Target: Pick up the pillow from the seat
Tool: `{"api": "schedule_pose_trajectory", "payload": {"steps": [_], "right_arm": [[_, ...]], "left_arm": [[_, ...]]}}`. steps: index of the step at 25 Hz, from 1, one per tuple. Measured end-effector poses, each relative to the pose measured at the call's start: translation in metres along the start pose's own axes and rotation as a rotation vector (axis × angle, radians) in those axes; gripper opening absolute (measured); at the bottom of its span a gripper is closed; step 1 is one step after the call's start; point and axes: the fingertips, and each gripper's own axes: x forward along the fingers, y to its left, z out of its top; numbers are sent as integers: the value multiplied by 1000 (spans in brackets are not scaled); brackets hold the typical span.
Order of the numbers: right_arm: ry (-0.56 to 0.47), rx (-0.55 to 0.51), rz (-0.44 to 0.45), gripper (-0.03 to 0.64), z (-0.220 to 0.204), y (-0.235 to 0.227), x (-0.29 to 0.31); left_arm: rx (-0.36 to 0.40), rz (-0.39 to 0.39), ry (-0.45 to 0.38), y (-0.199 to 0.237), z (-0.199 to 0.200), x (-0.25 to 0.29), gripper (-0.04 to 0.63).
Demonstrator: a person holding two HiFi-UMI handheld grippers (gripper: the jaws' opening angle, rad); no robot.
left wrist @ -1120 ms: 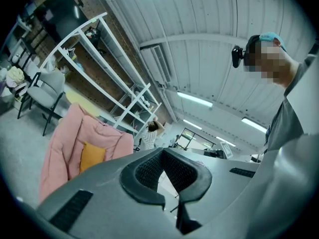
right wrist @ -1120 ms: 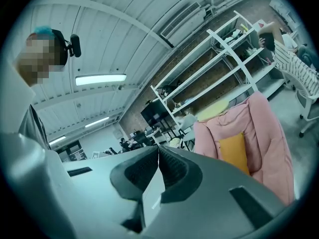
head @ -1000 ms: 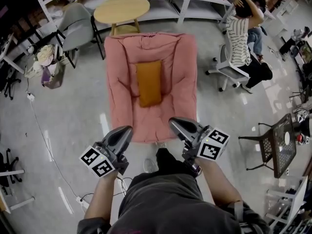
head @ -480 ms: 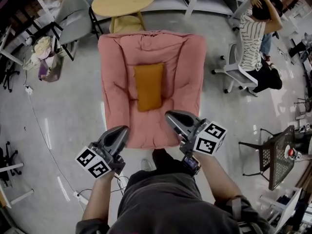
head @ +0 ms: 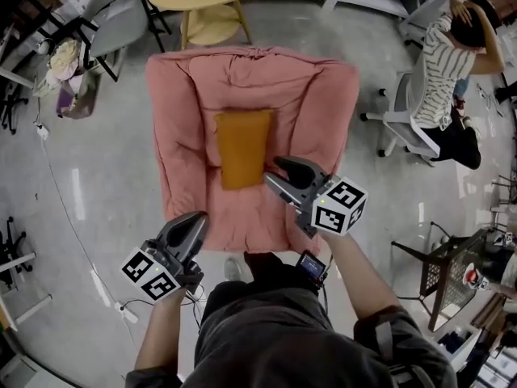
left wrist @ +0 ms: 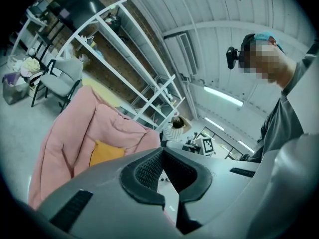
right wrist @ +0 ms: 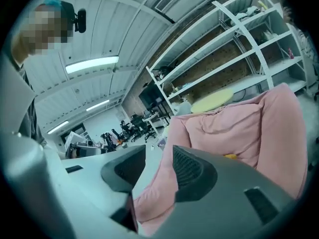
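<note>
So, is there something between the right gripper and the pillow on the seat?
Nothing visible stands in the way. The right gripper hangs over the seat, close to the near right corner of the pillow, with only bare pink cushion between them. Its jaws have just been opening and hold nothing.

Reaching the right gripper (head: 273, 172) over the pink seat (head: 317, 103), tip just beside the orange pillow's (head: 242, 146) lower right corner, just opening its jaws, seemingly on nothing. Holding the left gripper (head: 196, 221) back at the seat's front edge.
</note>
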Motion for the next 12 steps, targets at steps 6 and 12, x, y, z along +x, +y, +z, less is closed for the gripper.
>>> {"api": "schedule_pose_trajectory", "payload": {"steps": [6,12], "right_arm": [[39,13,-6,164,-10,-74,34],[55,43,-18,186,-27,-129,60]], "left_arm": [[-39,45,25,30,-8,29,11],[-82,78,58,54,-24,47,11]]}}
